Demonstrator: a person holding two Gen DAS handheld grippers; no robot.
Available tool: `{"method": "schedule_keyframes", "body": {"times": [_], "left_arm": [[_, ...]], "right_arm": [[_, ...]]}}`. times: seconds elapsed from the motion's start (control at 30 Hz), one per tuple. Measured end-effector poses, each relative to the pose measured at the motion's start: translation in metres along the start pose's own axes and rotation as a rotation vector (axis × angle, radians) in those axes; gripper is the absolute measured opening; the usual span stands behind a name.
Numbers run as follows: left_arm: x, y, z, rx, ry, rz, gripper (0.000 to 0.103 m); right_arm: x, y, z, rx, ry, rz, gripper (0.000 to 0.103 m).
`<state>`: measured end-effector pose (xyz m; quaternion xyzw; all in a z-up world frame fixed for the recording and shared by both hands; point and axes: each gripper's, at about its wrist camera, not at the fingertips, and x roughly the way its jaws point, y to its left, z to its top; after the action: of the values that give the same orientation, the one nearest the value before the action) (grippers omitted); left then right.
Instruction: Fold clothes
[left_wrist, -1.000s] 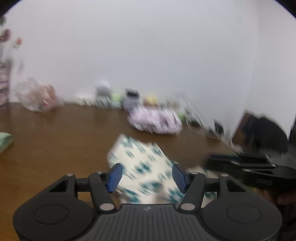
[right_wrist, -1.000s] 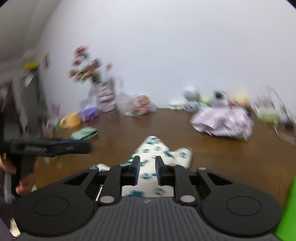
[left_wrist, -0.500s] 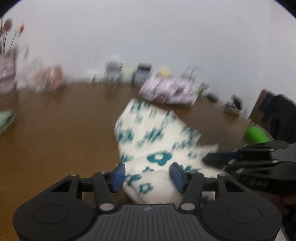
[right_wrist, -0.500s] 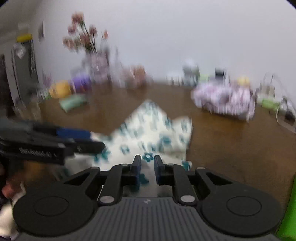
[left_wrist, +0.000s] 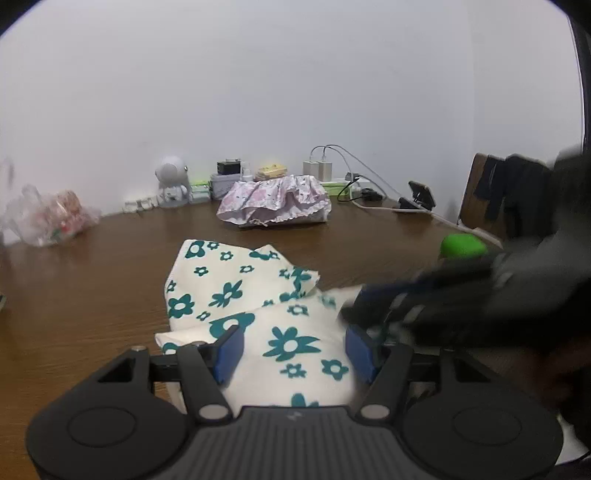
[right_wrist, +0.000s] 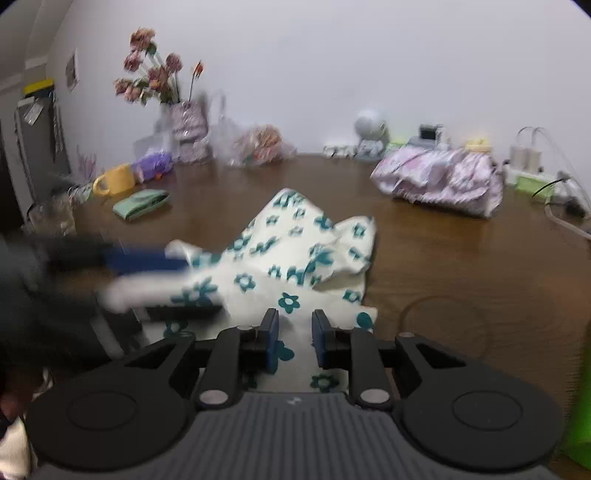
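Since a second ago your left gripper (left_wrist: 293, 347) has dropped down and slid in over the floral cloth (left_wrist: 240, 291), and the shaky blur in its view has cleared up, so the far edge of the table (left_wrist: 92, 280) reads sharp now. Your right gripper (right_wrist: 294, 338) barely shifted; it's parked over the near end of the same cloth, like before.

Left one: pointing forward and tilted down at the table, blue pads (left_wrist: 229, 347) standing well apart and opening right now. The cream fabric with teal flowers runs between them, but the pads aren't pinching it as far as I can see. From the right wrist view it shows as a dark blurred shape coming in from the left side, so no detail there.

Right one: same downward tilt, jaws narrow but parting too, with a strip of cloth in the gap. The pads don't look pressed on it.

The cloth is rumpled in the middle of the table toward your near edge, one pointed corner aimed at the far edge. Behind it, near the far edge, sits a pink bundle of fabric (right_wrist: 439, 177). The vase of dried flowers (right_wrist: 184, 122) and a yellow mug (right_wrist: 116, 179) are off toward the far left corner.
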<state>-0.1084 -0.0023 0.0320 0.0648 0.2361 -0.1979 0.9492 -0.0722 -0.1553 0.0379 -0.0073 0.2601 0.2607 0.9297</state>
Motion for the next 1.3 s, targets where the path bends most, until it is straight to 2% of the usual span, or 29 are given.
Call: {"method": "schedule_keyframes", "body": {"times": [0.17, 0.23, 0.33, 0.37, 0.47, 0.5, 0.6, 0.67, 0.73, 0.8, 0.9, 1.0, 1.1, 1.17, 1.2, 1.23, 1.3], "left_arm": [[0.005, 0.008, -0.011, -0.038, 0.036, -0.028, 0.062], [-0.005, 0.008, -0.005, -0.058, 0.020, -0.037, 0.055], [-0.022, 0.006, 0.001, -0.040, -0.013, -0.090, 0.055], [-0.021, 0.003, 0.000, -0.017, 0.002, -0.090, 0.055], [-0.007, -0.002, -0.014, 0.026, 0.076, -0.087, 0.055], [-0.006, -0.002, -0.019, 0.020, 0.066, -0.086, 0.056], [-0.010, 0.003, -0.018, 0.027, 0.056, -0.114, 0.056], [-0.022, 0.012, -0.017, 0.037, 0.026, -0.158, 0.058], [-0.037, 0.022, -0.020, 0.086, -0.004, -0.193, 0.073], [-0.051, 0.029, -0.027, 0.129, -0.026, -0.204, 0.081], [-0.060, 0.037, -0.038, 0.151, -0.010, -0.189, 0.082], [-0.055, 0.041, -0.048, 0.145, 0.017, -0.136, 0.082], [-0.050, 0.047, -0.053, 0.112, 0.016, -0.120, 0.078], [-0.049, 0.054, -0.055, 0.066, -0.007, -0.156, 0.071], [-0.045, 0.058, -0.054, 0.045, -0.004, -0.184, 0.061], [-0.043, 0.059, -0.052, 0.033, 0.009, -0.202, 0.044], [-0.038, 0.061, -0.052, 0.025, 0.046, -0.258, 0.028]], "right_arm": [[0.001, 0.004, -0.021, -0.017, 0.053, 0.038, 0.019], [-0.003, 0.005, -0.022, -0.024, 0.036, 0.026, 0.019], [-0.022, 0.009, -0.010, -0.025, -0.017, 0.015, 0.020], [-0.026, 0.009, -0.010, -0.026, -0.018, 0.025, 0.020], [-0.019, 0.007, -0.023, -0.035, 0.050, 0.028, 0.020], [-0.013, 0.003, -0.029, -0.023, 0.069, 0.026, 0.020], [-0.015, -0.005, -0.034, 0.018, 0.052, 0.045, 0.021], [-0.023, -0.007, -0.030, 0.009, 0.045, 0.038, 0.030], [-0.036, -0.012, -0.028, -0.014, 0.022, 0.052, 0.044], [-0.048, -0.018, -0.030, -0.047, 0.014, 0.072, 0.051], [-0.057, -0.026, -0.038, -0.059, 0.039, 0.098, 0.063], [-0.058, -0.027, -0.045, -0.056, 0.063, 0.136, 0.067], [-0.052, -0.022, -0.049, -0.085, 0.070, 0.168, 0.071], [-0.045, -0.018, -0.050, -0.095, 0.080, 0.166, 0.068], [-0.041, -0.019, -0.050, -0.088, 0.085, 0.168, 0.057], [-0.038, -0.020, -0.049, -0.076, 0.085, 0.178, 0.043], [-0.036, -0.022, -0.047, -0.042, 0.092, 0.202, 0.033]]}}
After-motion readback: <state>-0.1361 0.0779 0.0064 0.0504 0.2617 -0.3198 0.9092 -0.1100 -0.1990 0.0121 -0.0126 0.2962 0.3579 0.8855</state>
